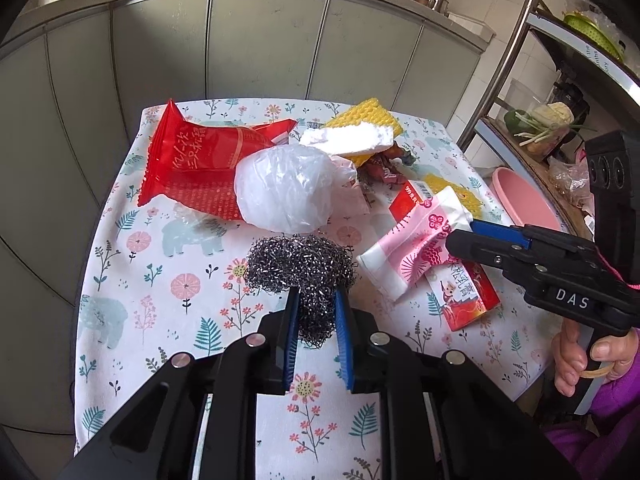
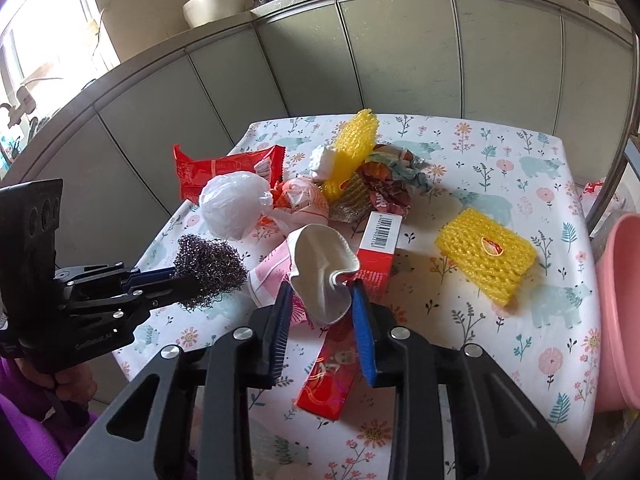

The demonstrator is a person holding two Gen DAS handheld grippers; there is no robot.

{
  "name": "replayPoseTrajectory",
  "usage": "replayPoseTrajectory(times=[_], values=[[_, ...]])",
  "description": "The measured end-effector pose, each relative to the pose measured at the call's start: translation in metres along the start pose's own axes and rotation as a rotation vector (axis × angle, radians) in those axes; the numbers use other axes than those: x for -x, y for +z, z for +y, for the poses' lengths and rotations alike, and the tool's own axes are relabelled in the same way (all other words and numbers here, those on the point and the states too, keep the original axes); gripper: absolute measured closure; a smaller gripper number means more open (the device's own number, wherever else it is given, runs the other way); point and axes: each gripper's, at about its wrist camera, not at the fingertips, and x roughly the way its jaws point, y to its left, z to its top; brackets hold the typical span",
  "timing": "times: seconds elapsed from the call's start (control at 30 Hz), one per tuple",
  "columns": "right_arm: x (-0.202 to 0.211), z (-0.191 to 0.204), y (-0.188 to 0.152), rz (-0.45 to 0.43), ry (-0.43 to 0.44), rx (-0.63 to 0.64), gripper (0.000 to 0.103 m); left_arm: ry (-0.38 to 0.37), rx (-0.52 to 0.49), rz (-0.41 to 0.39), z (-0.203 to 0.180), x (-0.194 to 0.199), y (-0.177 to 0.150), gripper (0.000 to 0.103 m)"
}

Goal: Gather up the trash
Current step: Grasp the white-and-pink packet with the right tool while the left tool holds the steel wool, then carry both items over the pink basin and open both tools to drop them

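Both tongs loaded, trash pile half picked

Your left gripper [image 1: 316, 300] pinches the steel wool scourer [image 1: 300, 264] just above the floral tablecloth [image 1: 160, 280]; your right gripper [image 2: 322, 304] clamps the pink-and-white tissue packet [image 2: 320, 276] over the red carton [image 2: 336, 368]. Next, I'd judge, carry both off to the pink basin [image 2: 616, 320], lifting clear of the white plastic bag [image 2: 236, 204]
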Motion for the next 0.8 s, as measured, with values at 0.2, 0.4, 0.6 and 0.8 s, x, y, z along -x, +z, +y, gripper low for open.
replayPoseTrajectory(times=[0.2,0.4,0.6,0.8], values=[[0.022,-0.004,-0.002,-0.054,0.031,-0.035,0.074,-0.008,-0.013,-0.03,-0.007,0.015,0.002,0.087],[0.058,-0.016,0.0,-0.155,0.051,-0.093,0.077,-0.045,-0.049,-0.076,-0.026,0.036,0.012,0.087],[0.098,-0.04,-0.003,-0.253,-0.032,-0.136,0.078,-0.111,-0.111,-0.123,-0.06,0.043,0.034,0.087],[0.138,-0.085,-0.016,-0.328,-0.17,-0.233,0.078,-0.205,-0.206,-0.132,-0.117,0.026,0.058,0.087]])
